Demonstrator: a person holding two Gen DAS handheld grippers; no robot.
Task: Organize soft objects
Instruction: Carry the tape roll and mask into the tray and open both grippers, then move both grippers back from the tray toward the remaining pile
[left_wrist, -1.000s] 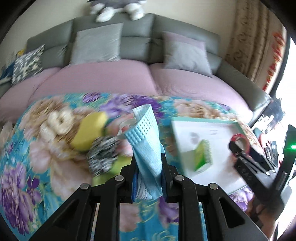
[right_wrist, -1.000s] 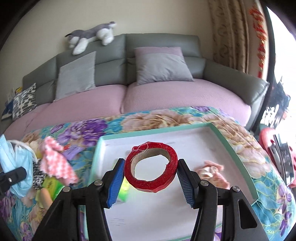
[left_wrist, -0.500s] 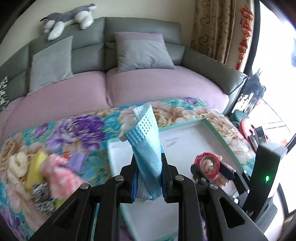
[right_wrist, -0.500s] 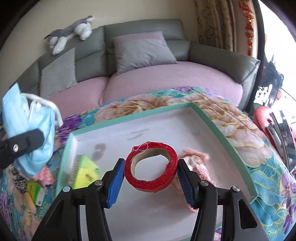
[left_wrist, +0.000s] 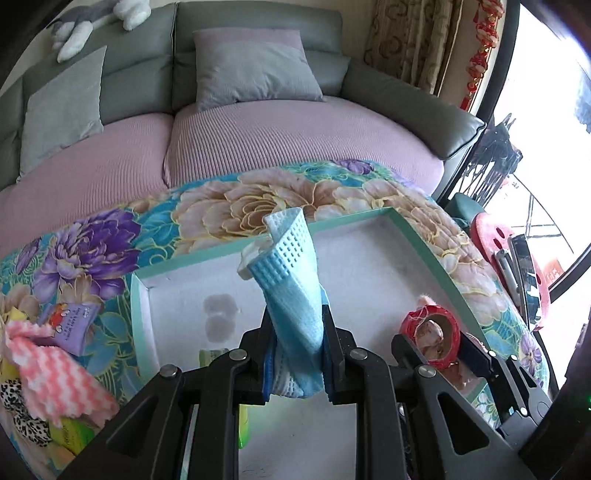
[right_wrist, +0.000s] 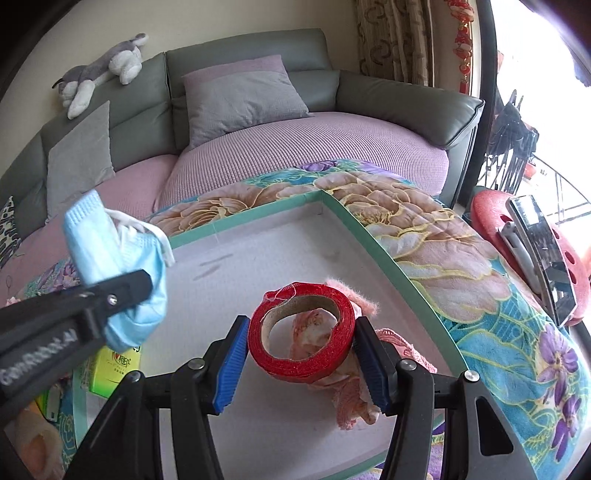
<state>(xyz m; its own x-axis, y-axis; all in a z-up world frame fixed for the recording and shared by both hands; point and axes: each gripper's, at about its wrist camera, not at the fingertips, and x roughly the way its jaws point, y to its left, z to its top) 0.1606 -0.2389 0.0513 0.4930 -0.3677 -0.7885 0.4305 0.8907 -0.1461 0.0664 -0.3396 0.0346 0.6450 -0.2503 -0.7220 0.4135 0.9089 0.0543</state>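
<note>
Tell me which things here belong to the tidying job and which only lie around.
Job: blue face mask in left gripper; red tape roll in right gripper; green-rimmed tray; pink cloth.
Around: sofa; plush dog; curtain.

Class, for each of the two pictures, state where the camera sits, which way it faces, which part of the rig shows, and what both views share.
Left wrist: on the left gripper, facing down and forward over the tray toward the sofa; its fingers clamp a blue face mask.
Right wrist: on the right gripper, facing likewise; its fingers hold a red tape roll.
Shared: tray, sofa, mask, tape roll, and each view shows the other gripper.
</note>
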